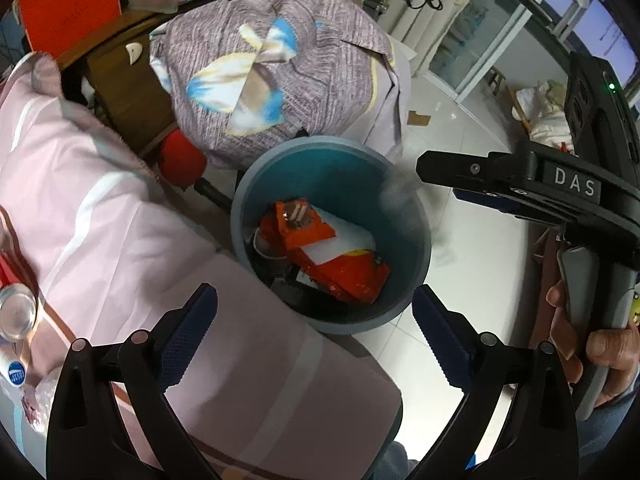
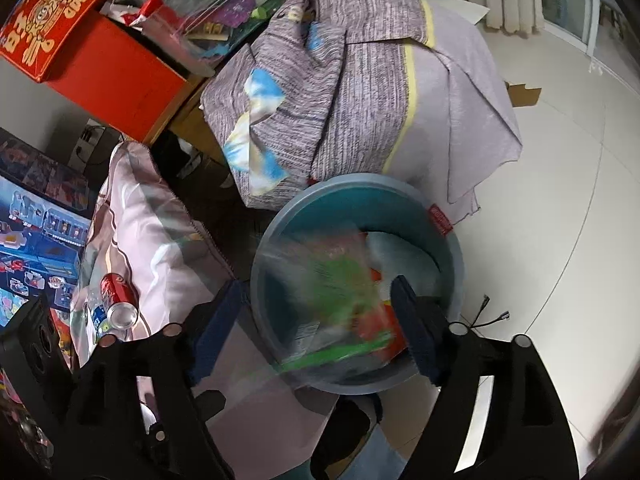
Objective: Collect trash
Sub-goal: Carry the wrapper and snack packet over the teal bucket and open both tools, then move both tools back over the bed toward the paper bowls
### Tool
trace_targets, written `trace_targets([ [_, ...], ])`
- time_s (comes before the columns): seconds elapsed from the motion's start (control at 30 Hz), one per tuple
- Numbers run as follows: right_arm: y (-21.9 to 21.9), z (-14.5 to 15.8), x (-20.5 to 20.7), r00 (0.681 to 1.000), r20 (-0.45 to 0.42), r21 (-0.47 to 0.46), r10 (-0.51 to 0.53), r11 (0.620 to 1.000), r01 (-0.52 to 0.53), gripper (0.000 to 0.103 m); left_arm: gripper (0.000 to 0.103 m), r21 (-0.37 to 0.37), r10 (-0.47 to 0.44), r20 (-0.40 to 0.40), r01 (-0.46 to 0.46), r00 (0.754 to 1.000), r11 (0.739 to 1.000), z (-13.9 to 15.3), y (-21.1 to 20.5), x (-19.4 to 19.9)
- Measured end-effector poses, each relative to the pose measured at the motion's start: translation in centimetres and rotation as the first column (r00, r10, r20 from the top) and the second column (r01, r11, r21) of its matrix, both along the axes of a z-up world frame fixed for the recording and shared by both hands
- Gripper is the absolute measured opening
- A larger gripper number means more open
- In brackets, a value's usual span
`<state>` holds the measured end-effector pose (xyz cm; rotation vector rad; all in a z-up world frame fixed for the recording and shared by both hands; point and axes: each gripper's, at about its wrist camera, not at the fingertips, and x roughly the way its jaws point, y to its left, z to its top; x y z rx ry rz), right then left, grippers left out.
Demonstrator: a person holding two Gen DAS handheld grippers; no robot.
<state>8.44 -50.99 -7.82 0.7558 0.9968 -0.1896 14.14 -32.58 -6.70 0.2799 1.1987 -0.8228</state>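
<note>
A blue-grey trash bin (image 1: 416,280) stands on the floor beside the bed; it also shows in the right wrist view (image 2: 452,256). Orange wrappers (image 1: 320,248) and white paper lie inside. My left gripper (image 1: 316,336) is open and empty just above the bin's near rim. My right gripper (image 2: 320,328) is open over the bin; a blurred clear plastic bag with green print (image 2: 336,292) is between its fingers, falling into the bin. The right gripper body (image 1: 520,184) shows to the right in the left wrist view. A red soda can (image 2: 118,300) lies on the bed.
A pink bedspread (image 1: 100,220) fills the left. A grey-purple cloth bundle (image 1: 280,72) sits behind the bin. A red box (image 2: 100,60) and clutter stand on a wooden cabinet. White tiled floor (image 2: 560,200) lies to the right. A bottle with a blue cap (image 1: 16,372) lies by the can.
</note>
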Motion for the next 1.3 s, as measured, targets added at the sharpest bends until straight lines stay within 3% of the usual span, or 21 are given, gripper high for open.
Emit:
trace_targets([
  [0.27,1.1,0.2,-0.1,0.999,-0.041,-0.013,-0.009,1.000,0.009,0.082,0.098,-0.022,0.011,0.009,-0.011,1.000,1.000,0.8,1.7,-0.3],
  [0.63,4.3,0.9,-0.2,0.996,-0.083,-0.020,0.021,1.000,-0.023,0.082,0.098,-0.027,0.046,0.027,-0.045,0.999,0.999,1.8,5.5,-1.2],
  [1.3,16.0,1.9,0.9,0.972,-0.120,-0.022,0.203,0.978,-0.207,0.083,0.099,-0.059,0.225,0.045,-0.222,0.973,0.973,3.0,18.5,-2.3],
])
